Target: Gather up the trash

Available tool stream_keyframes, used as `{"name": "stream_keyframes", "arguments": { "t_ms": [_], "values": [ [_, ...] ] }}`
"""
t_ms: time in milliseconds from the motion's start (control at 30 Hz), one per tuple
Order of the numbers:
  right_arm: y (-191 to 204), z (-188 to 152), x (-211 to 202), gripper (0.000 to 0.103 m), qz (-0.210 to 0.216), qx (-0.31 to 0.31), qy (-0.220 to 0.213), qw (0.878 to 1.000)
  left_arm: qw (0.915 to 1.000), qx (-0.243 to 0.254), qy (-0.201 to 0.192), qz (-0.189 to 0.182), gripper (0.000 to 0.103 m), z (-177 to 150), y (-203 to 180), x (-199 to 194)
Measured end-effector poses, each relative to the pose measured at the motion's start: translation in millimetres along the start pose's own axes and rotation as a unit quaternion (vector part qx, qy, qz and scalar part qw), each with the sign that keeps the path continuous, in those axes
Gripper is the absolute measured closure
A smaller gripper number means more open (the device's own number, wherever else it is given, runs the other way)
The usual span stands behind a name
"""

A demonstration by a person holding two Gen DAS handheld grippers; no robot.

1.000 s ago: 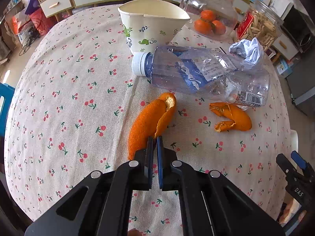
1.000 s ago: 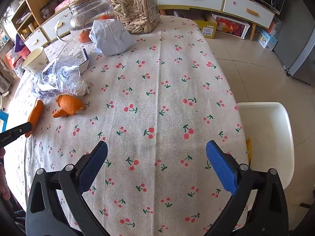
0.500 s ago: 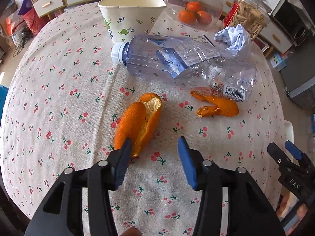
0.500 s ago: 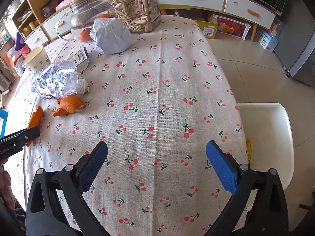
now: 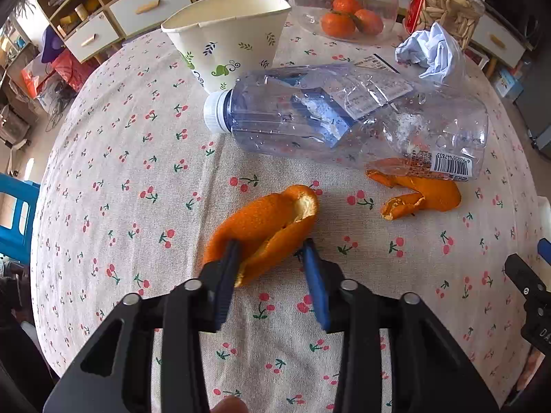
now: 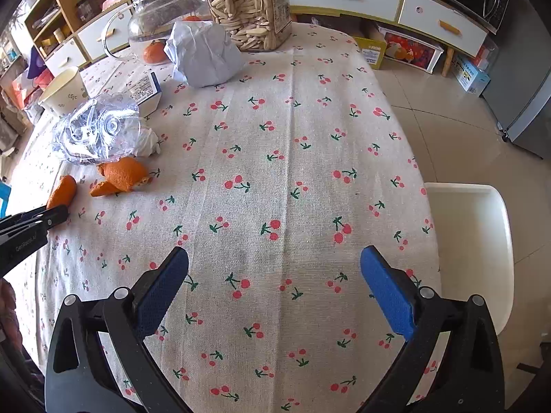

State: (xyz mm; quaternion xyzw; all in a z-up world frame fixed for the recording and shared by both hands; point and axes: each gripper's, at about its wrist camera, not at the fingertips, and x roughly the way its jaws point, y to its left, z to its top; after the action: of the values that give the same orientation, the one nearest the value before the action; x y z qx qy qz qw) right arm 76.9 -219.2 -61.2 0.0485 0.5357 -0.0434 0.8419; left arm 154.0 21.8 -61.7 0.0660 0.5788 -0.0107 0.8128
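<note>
A large curled orange peel (image 5: pixel 265 227) lies on the cherry-print tablecloth; it also shows in the right wrist view (image 6: pixel 62 191). My left gripper (image 5: pixel 272 251) is open, with its jaws on either side of the peel's near end. A second orange peel (image 5: pixel 418 194) lies to the right, beside a crushed clear plastic bottle (image 5: pixel 344 120). A crumpled paper ball (image 5: pixel 430 51) and a paper cup (image 5: pixel 227 38) sit further back. My right gripper (image 6: pixel 273 265) is open and empty over bare cloth, well right of the trash.
A glass jar with tangerines (image 5: pixel 344 10) and a jar of seeds (image 6: pixel 248 3) stand at the table's far side. A small white box (image 6: pixel 146 91) lies by the bottle. A white chair (image 6: pixel 471 244) stands off the table's right edge.
My left gripper opened from shut and moved forward so its jaws now straddle the large peel. The right gripper has not moved.
</note>
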Motion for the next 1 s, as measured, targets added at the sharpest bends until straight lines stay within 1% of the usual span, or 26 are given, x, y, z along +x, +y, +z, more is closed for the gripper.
{"name": "stream_keyframes", "arguments": {
  "t_ms": [33,67,100,167,267,367,433,533,600,667,733,800,867,933,967,1000],
  "values": [
    [1.2,-0.3,-1.2,0.007,-0.001,-0.002,-0.004,1.0,0.9997,-0.012,0.007,-0.019,0.089,-0.4,4.6,-0.4],
    [1.6,-0.2,-3.0,0.007,-0.002,-0.003,-0.009,1.0,0.9989,-0.025,0.018,-0.035,0.096,-1.9,10.8,0.0],
    [2.5,0.4,-5.6,0.007,-0.001,-0.005,-0.016,1.0,0.9984,-0.034,0.023,-0.039,0.099,-3.0,14.8,0.2],
    [8.3,3.2,-12.2,0.007,0.01,-0.02,-0.03,0.999,0.9979,-0.05,0.022,-0.034,0.1,-6.4,24.1,-3.3],
    [25.8,13.4,-23.9,0.007,0.036,-0.061,-0.055,0.996,0.9945,-0.088,0.016,-0.054,0.1,-12.4,40.9,-17.6],
    [50.6,27.7,-35.2,0.007,0.05,-0.117,-0.086,0.988,0.9914,-0.114,-0.001,-0.065,0.1,-16.7,54.1,-34.9],
    [73.1,38.0,-39.5,0.007,0.058,-0.172,-0.102,0.978,0.9901,-0.12,-0.004,-0.071,0.1,-17.4,59.4,-40.7],
    [112.1,50.9,-40.4,0.007,0.054,-0.256,-0.105,0.959,0.9887,-0.132,-0.005,-0.071,0.1,-17.9,68.4,-44.9],
    [137.6,54.8,-36.6,0.007,0.03,-0.31,-0.106,0.944,0.9872,-0.141,-0.01,-0.075,0.1,-16.4,75.7,-49.2],
    [159.9,57.1,-28.8,0.007,-0.001,-0.352,-0.105,0.93,0.9855,-0.148,-0.018,-0.081,0.1,-14.9,81.7,-56.4],
    [176.7,61.2,-17.5,0.007,-0.022,-0.374,-0.094,0.922,0.9841,-0.152,-0.026,-0.087,0.1,-13.6,87.4,-62.0],
    [189.9,62.9,-6.4,0.007,-0.037,-0.387,-0.082,0.918,0.9832,-0.155,-0.03,-0.092,0.1,-13.4,91.1,-65.7],
    [198.0,65.9,3.9,0.007,-0.047,-0.391,-0.072,0.916,0.9825,-0.157,-0.029,-0.095,0.1,-12.7,93.5,-66.4],
    [202.2,68.5,11.4,0.014,-0.045,-0.385,-0.06,0.92,0.9815,-0.163,-0.026,-0.097,0.1,-12.9,96.5,-64.9],
    [202.6,69.5,13.6,0.022,-0.035,-0.38,-0.051,0.923,0.981,-0.166,-0.024,-0.098,0.1,-13.1,98.5,-64.1],
    [202.7,69.4,14.8,0.026,-0.028,-0.374,-0.047,0.926,0.9805,-0.169,-0.022,-0.098,0.1,-12.9,100.1,-63.0]
  ]
}}
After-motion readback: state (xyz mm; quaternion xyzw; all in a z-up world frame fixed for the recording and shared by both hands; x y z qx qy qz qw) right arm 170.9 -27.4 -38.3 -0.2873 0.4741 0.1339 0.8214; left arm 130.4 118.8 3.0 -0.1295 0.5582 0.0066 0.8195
